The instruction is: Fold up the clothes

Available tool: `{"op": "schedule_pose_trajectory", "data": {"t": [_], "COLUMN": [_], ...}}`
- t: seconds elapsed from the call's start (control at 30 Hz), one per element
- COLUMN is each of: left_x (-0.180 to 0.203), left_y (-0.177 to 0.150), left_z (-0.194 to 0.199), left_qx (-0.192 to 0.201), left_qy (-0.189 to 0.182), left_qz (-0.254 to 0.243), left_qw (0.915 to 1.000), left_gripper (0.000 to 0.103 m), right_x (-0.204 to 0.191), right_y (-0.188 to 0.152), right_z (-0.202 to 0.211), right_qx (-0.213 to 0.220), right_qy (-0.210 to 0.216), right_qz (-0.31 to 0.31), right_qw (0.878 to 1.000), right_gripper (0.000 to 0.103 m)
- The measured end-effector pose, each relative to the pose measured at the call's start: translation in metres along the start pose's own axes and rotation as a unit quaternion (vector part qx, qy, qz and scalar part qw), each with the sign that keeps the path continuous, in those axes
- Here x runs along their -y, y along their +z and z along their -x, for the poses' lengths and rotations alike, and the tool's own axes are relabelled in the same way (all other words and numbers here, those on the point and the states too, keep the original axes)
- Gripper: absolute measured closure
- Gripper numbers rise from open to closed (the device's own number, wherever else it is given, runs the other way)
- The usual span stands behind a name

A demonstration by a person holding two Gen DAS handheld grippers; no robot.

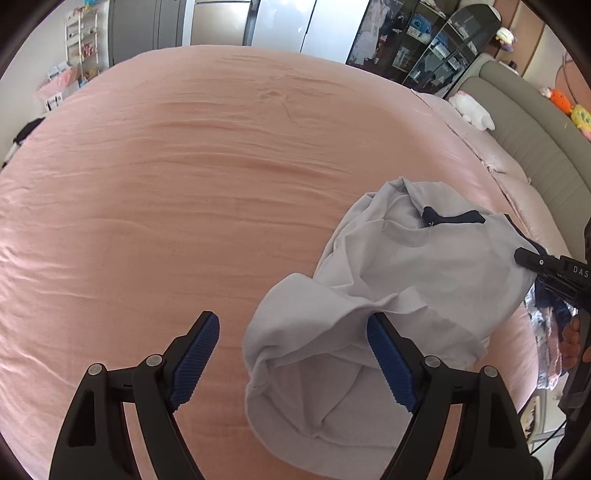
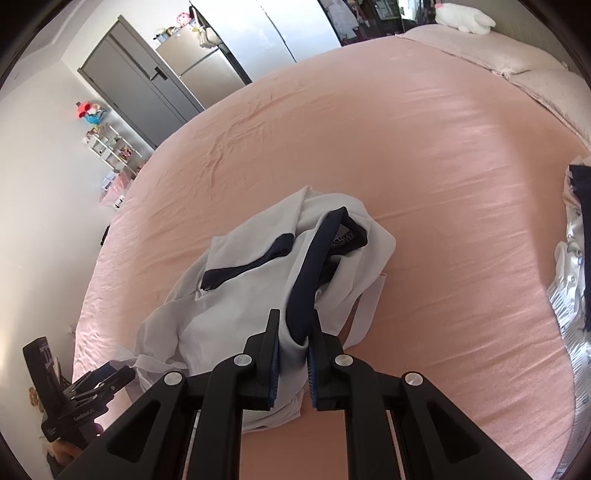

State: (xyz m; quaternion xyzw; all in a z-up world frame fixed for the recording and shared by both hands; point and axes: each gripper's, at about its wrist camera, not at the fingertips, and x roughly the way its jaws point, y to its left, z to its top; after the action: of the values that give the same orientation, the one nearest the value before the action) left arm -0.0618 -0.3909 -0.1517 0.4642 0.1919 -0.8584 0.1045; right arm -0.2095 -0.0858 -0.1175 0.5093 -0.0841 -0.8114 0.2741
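Note:
A crumpled white shirt (image 1: 406, 266) with navy trim lies on the pink bed sheet (image 1: 184, 184). In the left wrist view my left gripper (image 1: 291, 319) stands wide open at the shirt's near hem. A fold of the cloth drapes over its right fingertip and the left pad is bare. My right gripper (image 1: 524, 256) enters from the right edge at the shirt's far side. In the right wrist view the right gripper (image 2: 295, 317) is shut on the shirt (image 2: 236, 306), pinching the navy collar band and white cloth. The left gripper (image 2: 118, 373) shows at the lower left.
A pile of other clothes (image 2: 576, 258) sits at the right edge of the bed sheet (image 2: 443, 166). Pale pillows (image 2: 517, 62) and a white plush toy (image 2: 463, 14) lie at the bed's head, by a grey headboard (image 1: 535, 147). Shelves (image 1: 83, 40) and cabinets stand beyond.

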Motion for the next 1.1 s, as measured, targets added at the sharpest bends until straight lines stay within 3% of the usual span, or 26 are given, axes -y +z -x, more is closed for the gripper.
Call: {"op": "schedule_pose_trajectory", "data": {"t": [0.23, 0.53, 0.73, 0.93, 1.1], "left_x": [0.008, 0.003, 0.000, -0.004, -0.006], "left_y": [-0.001, -0.015, -0.023, -0.021, -0.013], "left_z": [-0.017, -0.035, -0.019, 0.010, 0.043], "left_qx": [-0.029, -0.060, -0.050, -0.015, 0.066], "left_qy": [-0.001, -0.044, -0.023, -0.016, -0.014], "left_qz": [-0.014, 0.014, 0.030, 0.030, 0.022], "left_qw": [0.9995, 0.9971, 0.9980, 0.9993, 0.9975], "left_gripper": [0.021, 0.021, 0.021, 0.021, 0.021], "right_x": [-0.007, -0.021, -0.048, -0.080, -0.106], "right_y": [0.001, 0.011, 0.015, 0.009, 0.000], "right_z": [0.011, 0.017, 0.019, 0.011, 0.008], "right_qx": [0.010, 0.022, 0.028, 0.018, 0.011], "right_qy": [0.003, 0.008, 0.024, 0.042, 0.056], "right_qz": [0.011, 0.029, 0.060, 0.098, 0.132], "right_qw": [1.000, 0.999, 0.998, 0.994, 0.990], "right_gripper": [0.093, 0.093, 0.093, 0.093, 0.093]}}
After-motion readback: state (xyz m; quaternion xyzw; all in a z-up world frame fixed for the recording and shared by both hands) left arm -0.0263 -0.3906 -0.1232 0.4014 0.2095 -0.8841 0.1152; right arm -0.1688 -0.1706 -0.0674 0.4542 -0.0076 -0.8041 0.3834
